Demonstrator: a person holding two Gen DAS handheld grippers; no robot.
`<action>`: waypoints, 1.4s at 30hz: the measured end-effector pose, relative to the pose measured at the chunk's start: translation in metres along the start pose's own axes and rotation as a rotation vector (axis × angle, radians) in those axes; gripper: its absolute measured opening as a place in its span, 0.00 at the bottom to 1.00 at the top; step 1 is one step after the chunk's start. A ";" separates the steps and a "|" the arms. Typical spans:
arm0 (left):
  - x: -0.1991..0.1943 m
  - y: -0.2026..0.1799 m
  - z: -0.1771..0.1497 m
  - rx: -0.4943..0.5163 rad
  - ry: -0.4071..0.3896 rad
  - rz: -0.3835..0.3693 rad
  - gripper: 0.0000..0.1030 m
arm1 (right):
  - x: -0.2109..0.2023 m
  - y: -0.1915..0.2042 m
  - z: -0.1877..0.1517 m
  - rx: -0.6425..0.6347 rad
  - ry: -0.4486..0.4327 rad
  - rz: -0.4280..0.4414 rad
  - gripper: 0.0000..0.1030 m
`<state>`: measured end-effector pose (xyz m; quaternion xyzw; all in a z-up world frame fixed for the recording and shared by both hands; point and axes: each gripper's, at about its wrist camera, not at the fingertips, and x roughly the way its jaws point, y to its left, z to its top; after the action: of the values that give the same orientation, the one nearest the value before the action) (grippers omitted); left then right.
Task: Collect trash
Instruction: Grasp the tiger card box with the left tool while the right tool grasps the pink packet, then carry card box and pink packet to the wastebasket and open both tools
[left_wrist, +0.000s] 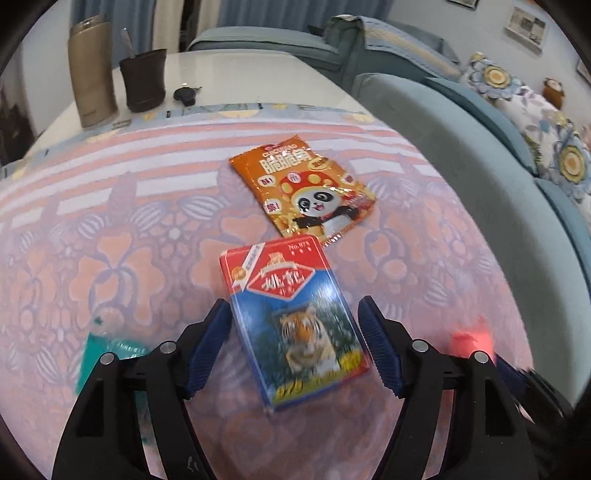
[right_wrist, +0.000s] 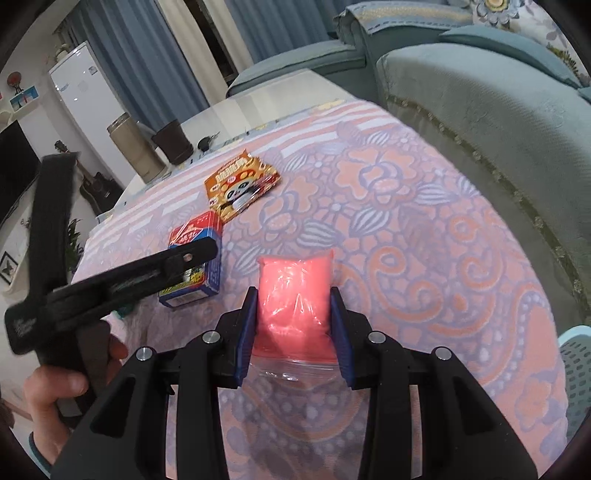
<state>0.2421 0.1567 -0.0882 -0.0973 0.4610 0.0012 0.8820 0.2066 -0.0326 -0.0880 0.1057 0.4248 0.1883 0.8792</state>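
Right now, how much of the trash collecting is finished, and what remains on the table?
Nothing is visibly collected yet. In hand: the right gripper is shut on the pink bag. The left gripper is open around the card box, not yet closed. Left: the orange snack wrapper on the tablecloth, plus something green, blurred.

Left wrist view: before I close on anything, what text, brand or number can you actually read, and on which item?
"CUICUIMAO": top edge of the orange snack packet, above large Chinese characters I cannot transcribe reliably.
"No.97", last digit unclear: red top band of the card box with the tiger picture.
Yellow print along that box's bottom edge: too blurred.
Pink bag and green item: no legible text.
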 end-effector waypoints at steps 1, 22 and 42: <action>0.002 -0.003 0.001 0.008 0.002 0.029 0.67 | -0.003 0.001 0.000 -0.002 -0.016 -0.016 0.33; -0.090 -0.077 -0.036 0.103 -0.192 -0.231 0.58 | -0.124 -0.038 -0.007 0.002 -0.304 -0.157 0.33; -0.097 -0.329 -0.111 0.457 -0.036 -0.530 0.58 | -0.251 -0.270 -0.109 0.387 -0.232 -0.472 0.33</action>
<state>0.1268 -0.1767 -0.0151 -0.0138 0.3927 -0.3293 0.8586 0.0433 -0.3803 -0.0711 0.1901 0.3622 -0.1184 0.9048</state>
